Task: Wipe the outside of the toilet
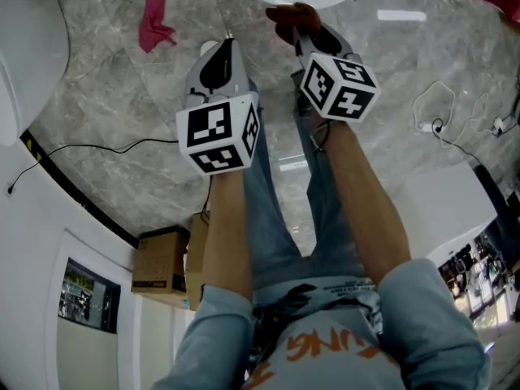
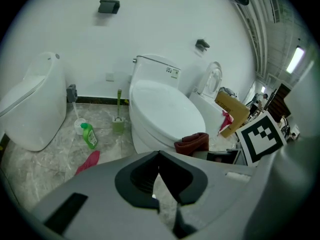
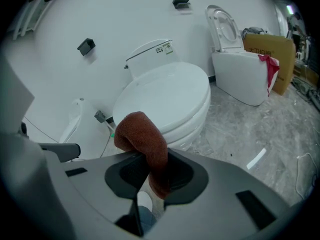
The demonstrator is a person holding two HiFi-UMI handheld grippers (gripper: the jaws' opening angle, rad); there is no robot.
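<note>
Right claw [image 3: 150, 180] clamps rust cloth [image 3: 145, 134], near toilet [image 3: 172, 91] front. Left claw [image 2: 161, 184] seemingly closed, empty. Best: press cloth flat against bowl side, long overlapping strokes.

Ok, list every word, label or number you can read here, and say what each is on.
"UNG": orange letters on the person's shirt; the rest of the print is hidden.
Sticker on the toilet tank: too small to read.
Green bottle label: blurred.
Cardboard box print: blurred.
Marker cubes: patterns only, no words.
Cloth: no print.
</note>
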